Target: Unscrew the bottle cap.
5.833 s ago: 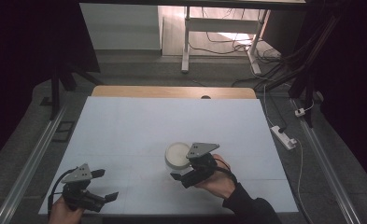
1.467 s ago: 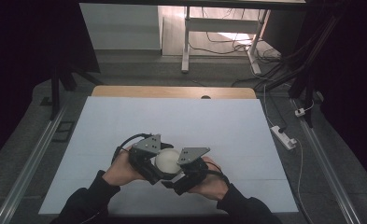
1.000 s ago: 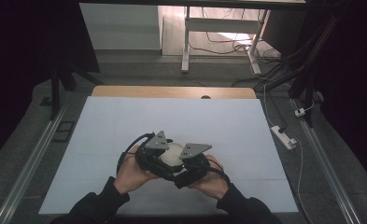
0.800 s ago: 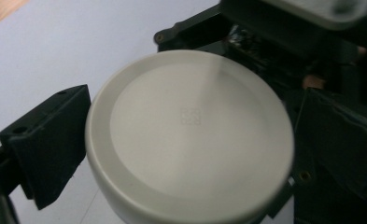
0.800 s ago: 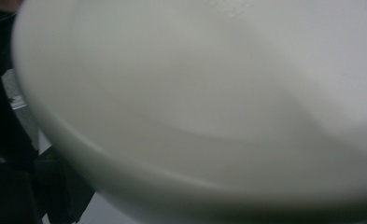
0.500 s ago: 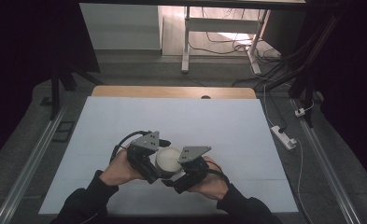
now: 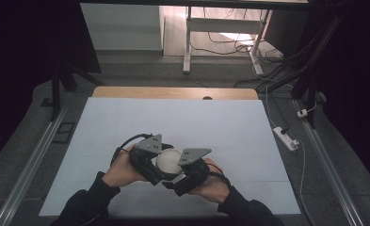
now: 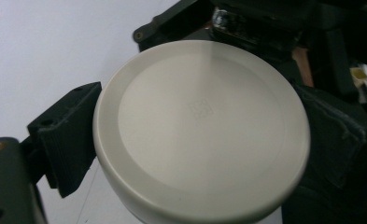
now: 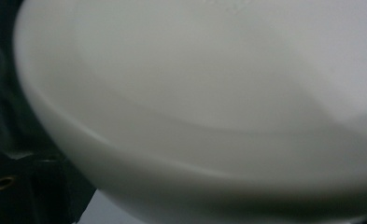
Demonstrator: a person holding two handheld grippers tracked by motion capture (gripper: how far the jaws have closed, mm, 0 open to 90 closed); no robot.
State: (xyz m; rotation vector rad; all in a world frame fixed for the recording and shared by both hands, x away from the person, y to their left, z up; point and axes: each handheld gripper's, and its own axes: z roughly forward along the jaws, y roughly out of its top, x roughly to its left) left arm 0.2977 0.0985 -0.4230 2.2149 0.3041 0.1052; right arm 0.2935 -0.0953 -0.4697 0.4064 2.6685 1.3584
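Observation:
A white round container (image 7: pixel 168 160) with a flat lid (image 8: pixel 200 126) sits low over the white table sheet (image 7: pixel 220 122), between both grippers. My left gripper (image 7: pixel 156 165) comes from the left and is shut on the lid's rim. One of its fingers (image 8: pixel 64 140) presses the lid's left side, and the other lies against the right side. My right gripper (image 7: pixel 180 172) comes from the right and holds the container's body (image 9: pixel 209 93), which is very close and blurred in the right gripper view. One black finger (image 9: pixel 36 186) shows at the lower left there.
The sheet stretches wide behind and to both sides of the grippers. A wooden table edge (image 7: pixel 173 92) runs along the back. A white power strip (image 7: pixel 285 136) lies off the table's right side, with metal rails (image 7: pixel 32 160) along the left.
The left gripper came from the near left corner to the container. One second ago it had turned over the lid toward the right; now it is back at the left.

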